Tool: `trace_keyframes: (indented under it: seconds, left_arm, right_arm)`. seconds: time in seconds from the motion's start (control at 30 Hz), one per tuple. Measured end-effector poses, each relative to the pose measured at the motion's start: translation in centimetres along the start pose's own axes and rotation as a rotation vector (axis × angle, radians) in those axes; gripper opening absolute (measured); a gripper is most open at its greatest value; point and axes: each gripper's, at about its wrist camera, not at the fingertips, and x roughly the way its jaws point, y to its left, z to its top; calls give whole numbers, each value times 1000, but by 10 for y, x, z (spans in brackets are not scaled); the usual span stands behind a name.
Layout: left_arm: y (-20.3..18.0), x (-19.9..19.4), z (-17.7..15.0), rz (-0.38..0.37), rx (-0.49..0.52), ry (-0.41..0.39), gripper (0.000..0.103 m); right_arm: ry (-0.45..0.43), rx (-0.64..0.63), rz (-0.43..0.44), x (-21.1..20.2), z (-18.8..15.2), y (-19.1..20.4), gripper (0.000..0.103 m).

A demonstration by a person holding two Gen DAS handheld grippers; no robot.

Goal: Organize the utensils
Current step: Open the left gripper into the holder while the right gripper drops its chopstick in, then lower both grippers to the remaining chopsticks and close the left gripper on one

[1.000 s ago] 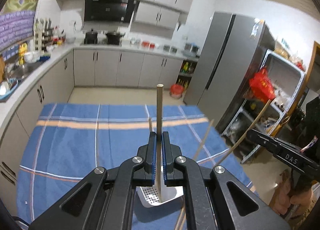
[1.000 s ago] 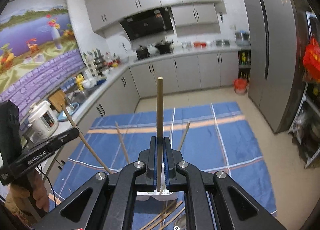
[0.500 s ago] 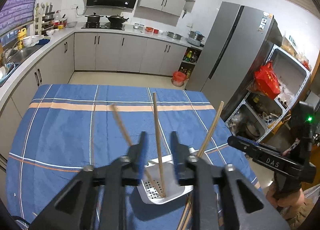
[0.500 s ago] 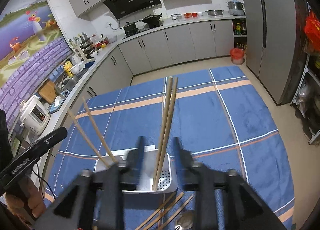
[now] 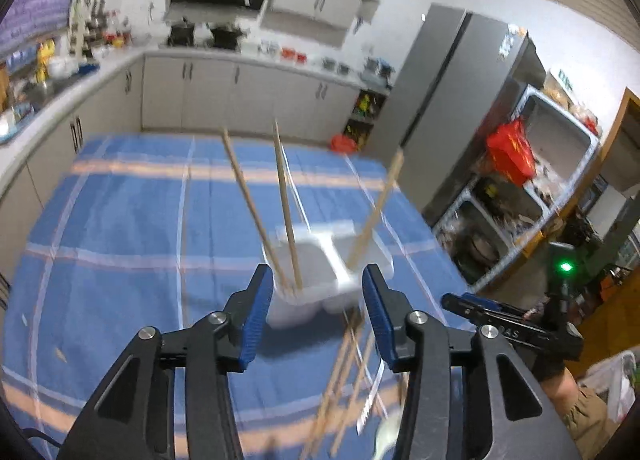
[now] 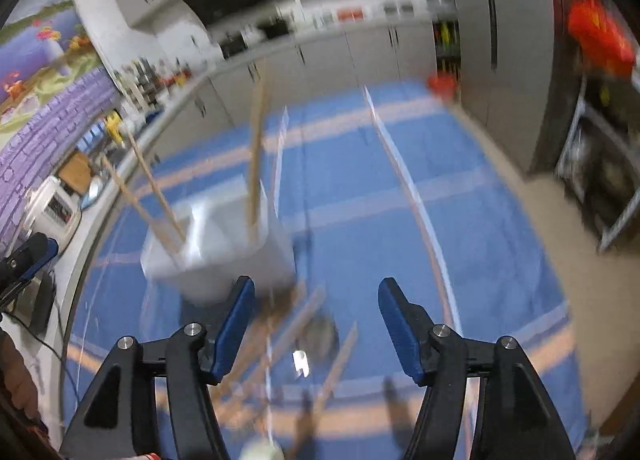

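Left wrist view: the left claw (image 5: 318, 300) stands open with nothing between its blue pads; its jaws have just been opening. Just beyond the fingertips a white holder (image 5: 328, 260) sits on the surface, which is covered by a blue striped cloth (image 5: 120, 228). Chopsticks (image 5: 286, 204) stand tilted in the holder: two lean up and to the left in one compartment, and one leans to the right in the other. More loose chopsticks (image 5: 340, 372) lie flat on the cloth nearer the camera, partly behind the right finger, and they are blurred. At the right edge the right claw (image 5: 472, 306) shows side-on, held by a hand (image 5: 560, 376); from this side its gap cannot be read. A grey fridge (image 5: 460, 100) stands past the far right corner of the surface.

Right wrist view: the picture is smeared by motion. The right claw (image 6: 316, 300) is open wide and empty, its jaws having just been opening. The white holder (image 6: 224, 248) sits to the upper left of its left fingertip, with chopsticks (image 6: 256, 156) sticking up out of it, two leaning left and the others near upright. Loose chopsticks (image 6: 280, 340) lie on the blue cloth (image 6: 440, 220) between and below the fingers. The left claw (image 6: 28, 256) shows at the left edge.
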Motion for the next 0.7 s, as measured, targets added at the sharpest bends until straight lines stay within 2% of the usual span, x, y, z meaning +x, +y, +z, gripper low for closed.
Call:
trace_keyframes:
  seconds: [0.13, 0.3, 0.4, 0.5, 0.6, 0.7]
  left_arm:
    - [1, 29, -47, -25, -33, 142, 45]
    - [-10, 68, -82, -22, 26, 257, 42]
    - [-20, 90, -92, -43, 82, 295, 36]
    - [-31, 110, -99, -53, 137, 332, 22]
    - [-39, 124, -99, -46, 194, 344, 19]
    - [-42, 136, -99, -36, 227, 359, 10]
  right_arm:
    - [73, 13, 13, 10, -43, -13, 66]
    - [99, 19, 23, 10, -73, -16, 66]
    - [96, 17, 24, 7, -86, -14, 66]
    - [93, 14, 20, 3, -93, -14, 66]
    - [87, 17, 19, 1, -96, -14, 66]
    - [86, 22, 15, 1, -97, -16, 66]
